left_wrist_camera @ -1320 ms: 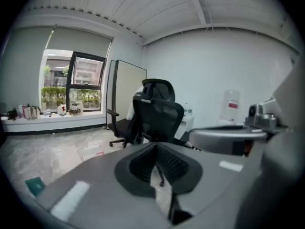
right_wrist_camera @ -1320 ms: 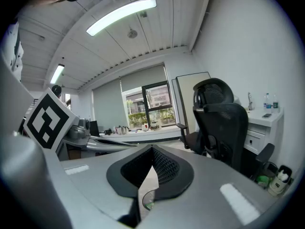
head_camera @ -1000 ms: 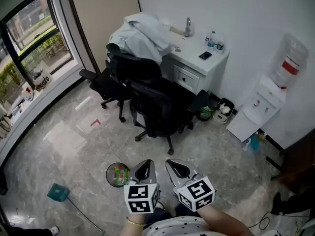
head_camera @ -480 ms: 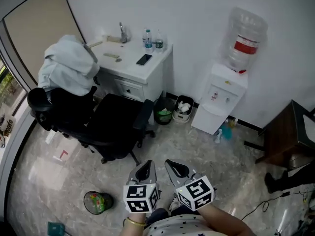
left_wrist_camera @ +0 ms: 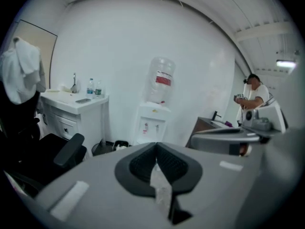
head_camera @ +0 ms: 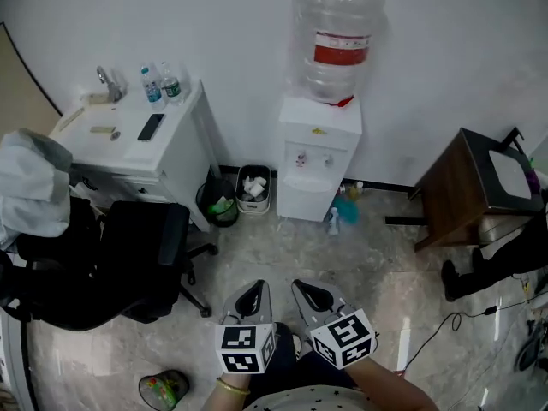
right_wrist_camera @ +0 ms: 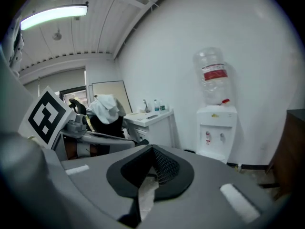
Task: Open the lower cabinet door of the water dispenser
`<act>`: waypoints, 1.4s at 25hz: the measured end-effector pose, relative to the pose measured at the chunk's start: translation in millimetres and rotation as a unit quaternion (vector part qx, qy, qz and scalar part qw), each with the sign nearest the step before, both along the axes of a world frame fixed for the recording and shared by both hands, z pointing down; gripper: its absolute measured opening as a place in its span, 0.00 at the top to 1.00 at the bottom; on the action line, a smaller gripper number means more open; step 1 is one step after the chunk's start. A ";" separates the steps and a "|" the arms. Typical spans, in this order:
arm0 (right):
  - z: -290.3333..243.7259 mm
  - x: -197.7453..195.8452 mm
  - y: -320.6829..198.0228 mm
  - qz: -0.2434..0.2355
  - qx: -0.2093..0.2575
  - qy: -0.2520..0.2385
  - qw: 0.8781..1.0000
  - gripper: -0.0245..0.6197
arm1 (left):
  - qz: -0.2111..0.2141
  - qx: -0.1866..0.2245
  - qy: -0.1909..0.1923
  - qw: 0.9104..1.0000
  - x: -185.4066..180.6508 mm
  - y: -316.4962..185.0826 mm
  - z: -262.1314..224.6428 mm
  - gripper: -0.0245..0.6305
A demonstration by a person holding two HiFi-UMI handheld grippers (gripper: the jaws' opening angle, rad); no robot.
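A white water dispenser (head_camera: 316,157) with a clear bottle (head_camera: 336,37) on top stands against the far wall; its lower cabinet door (head_camera: 304,197) is closed. The dispenser (left_wrist_camera: 151,123) also shows in the left gripper view, and the right gripper view has the same dispenser (right_wrist_camera: 215,132). My left gripper (head_camera: 250,299) and right gripper (head_camera: 313,297) are held side by side near the bottom of the head view, well short of the dispenser. Both stand shut with nothing between their jaws.
A white sink cabinet (head_camera: 137,152) with bottles stands left of the dispenser, with two small bins (head_camera: 240,197) between them. A black office chair (head_camera: 103,259) is at the left. A brown side table (head_camera: 475,187) stands at the right. A cable (head_camera: 445,324) lies on the floor.
The view has swung to the right: the dispenser moved from the right edge to the centre of the head view. Both grippers stayed shut, held side by side.
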State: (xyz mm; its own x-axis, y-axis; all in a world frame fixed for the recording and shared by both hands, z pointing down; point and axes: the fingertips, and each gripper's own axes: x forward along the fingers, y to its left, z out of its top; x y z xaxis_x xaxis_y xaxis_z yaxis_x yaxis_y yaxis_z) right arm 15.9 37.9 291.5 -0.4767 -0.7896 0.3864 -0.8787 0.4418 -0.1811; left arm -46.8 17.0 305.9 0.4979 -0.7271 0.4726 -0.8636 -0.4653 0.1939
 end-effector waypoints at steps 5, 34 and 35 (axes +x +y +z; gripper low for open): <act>50.1 48.7 -42.0 0.059 -0.047 0.001 0.997 0.97 | 0.047 -0.050 -0.002 0.998 49.4 -45.7 54.7 0.95; 522.3 308.2 -390.8 0.184 -0.146 0.061 0.970 0.63 | 0.098 -0.185 -0.001 0.978 175.6 -302.6 479.3 0.95; 527.6 311.6 -397.6 0.177 -0.147 0.064 0.971 0.57 | 0.100 -0.184 -0.003 0.978 177.3 -305.9 482.9 0.95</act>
State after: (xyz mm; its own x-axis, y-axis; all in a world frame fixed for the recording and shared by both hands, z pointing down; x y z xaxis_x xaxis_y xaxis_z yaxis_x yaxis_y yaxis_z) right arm 327.5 -359.7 819.1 -0.1293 -0.7413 0.6586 -0.9896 0.0544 -0.1330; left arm 130.5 -288.9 788.8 0.6093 -0.3958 0.6871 -0.7642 -0.5241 0.3758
